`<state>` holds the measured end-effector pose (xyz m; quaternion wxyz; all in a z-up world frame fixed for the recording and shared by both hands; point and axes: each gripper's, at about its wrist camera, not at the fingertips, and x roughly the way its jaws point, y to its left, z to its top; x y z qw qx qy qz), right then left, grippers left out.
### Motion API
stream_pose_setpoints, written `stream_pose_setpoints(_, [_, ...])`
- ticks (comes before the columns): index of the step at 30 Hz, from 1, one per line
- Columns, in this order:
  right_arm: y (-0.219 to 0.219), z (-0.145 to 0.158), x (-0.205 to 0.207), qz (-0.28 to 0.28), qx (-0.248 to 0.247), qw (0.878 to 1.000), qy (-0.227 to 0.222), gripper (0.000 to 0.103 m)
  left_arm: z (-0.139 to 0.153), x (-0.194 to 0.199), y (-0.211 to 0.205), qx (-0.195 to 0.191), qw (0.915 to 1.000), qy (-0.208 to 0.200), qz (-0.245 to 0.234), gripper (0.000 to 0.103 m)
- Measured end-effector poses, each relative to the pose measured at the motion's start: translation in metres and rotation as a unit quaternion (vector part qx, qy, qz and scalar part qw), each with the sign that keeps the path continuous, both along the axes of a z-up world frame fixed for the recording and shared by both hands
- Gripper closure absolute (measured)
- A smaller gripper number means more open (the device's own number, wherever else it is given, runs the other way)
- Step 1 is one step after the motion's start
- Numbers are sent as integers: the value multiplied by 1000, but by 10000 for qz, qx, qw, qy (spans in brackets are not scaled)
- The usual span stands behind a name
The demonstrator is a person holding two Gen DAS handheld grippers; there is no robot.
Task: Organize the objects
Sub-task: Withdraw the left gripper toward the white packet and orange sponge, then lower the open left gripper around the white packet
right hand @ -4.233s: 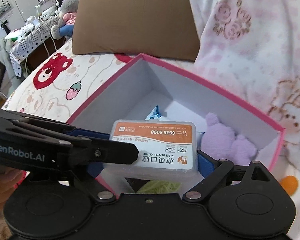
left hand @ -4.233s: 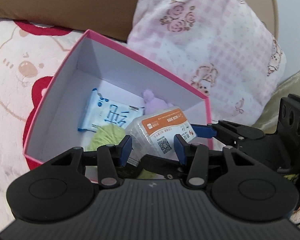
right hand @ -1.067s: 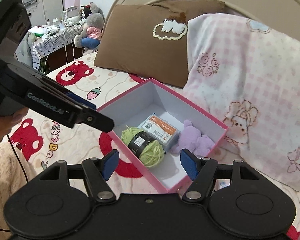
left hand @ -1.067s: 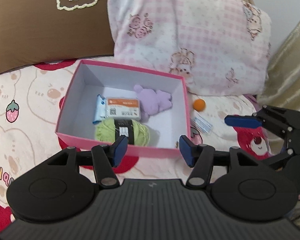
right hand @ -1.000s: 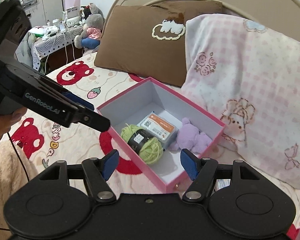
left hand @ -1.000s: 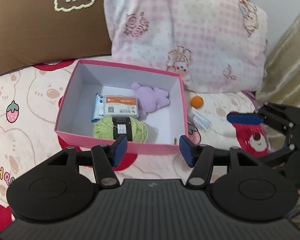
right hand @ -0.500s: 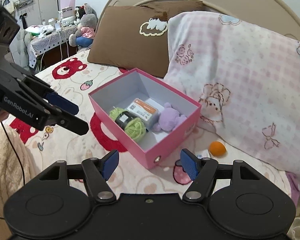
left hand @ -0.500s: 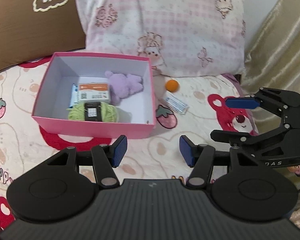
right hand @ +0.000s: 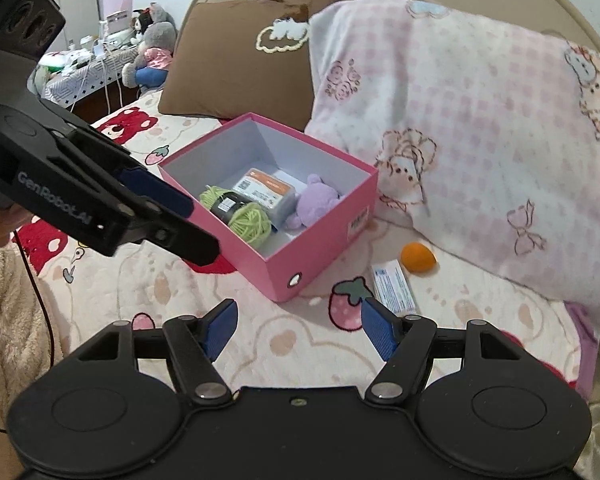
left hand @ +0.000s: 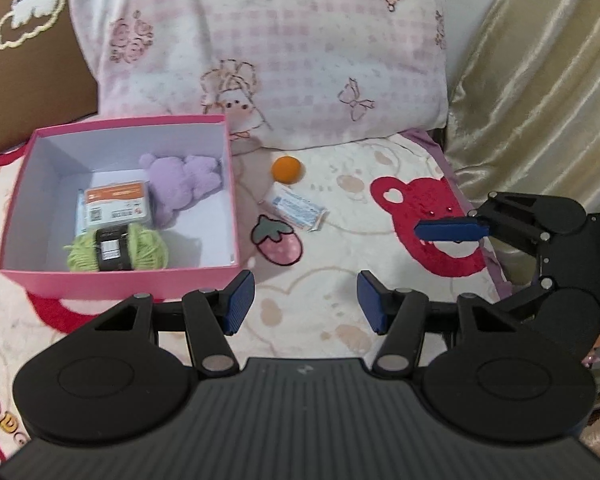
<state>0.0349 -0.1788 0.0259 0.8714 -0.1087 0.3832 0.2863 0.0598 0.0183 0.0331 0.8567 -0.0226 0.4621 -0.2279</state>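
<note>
At the left of the left wrist view, the pink box [left hand: 120, 280] sits on the bed's cartoon-print blanket [left hand: 320, 288], close in front of the pink checked pillow [left hand: 276, 52]. Inside it lie a ball of green yarn [left hand: 116, 249], a clear plastic case with an orange label [left hand: 116, 205], a blue-edged packet mostly hidden under that case, and a purple plush toy [left hand: 184, 184].

Just right of the box, on the blanket, two things are not yet put away: a small orange ball [left hand: 287, 169] near the pillow's lower edge, and a small white-and-blue packet [left hand: 299, 208] just in front of it, beside a printed strawberry.

The left hand-held gripper [left hand: 306, 306] hangs over bare blanket in front of these, jaws spread and empty; they have just been closing a little, with nothing between them. Further right, the right hand-held gripper [right hand: 296, 326] is also spread and empty, its right pad close to the packet in its own view.

The step in hand looks like the approach to the next loose item. The packet lies flat on soft cloth, so the next move likely calls for a low, steep reach with the jaws astride its narrow width; the ball may roll if nudged.
</note>
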Motion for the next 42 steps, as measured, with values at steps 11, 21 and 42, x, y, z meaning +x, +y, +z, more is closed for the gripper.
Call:
stream_pose_setpoints(11, [-20,-47,14,-388,-79,9986,-351,29,-32,24,-46,-153,9992,-245,-291,48])
stream_pose_setpoints(21, [-31,-85,38,-808,280,9959,-311,29,-79,61,-84,-112,9992,36,-375,49])
stream_pose_setpoints(42, [-33,-170,113,-682,22,9966,-470,29,-167,121,-107,105,9988,-211,420,58])
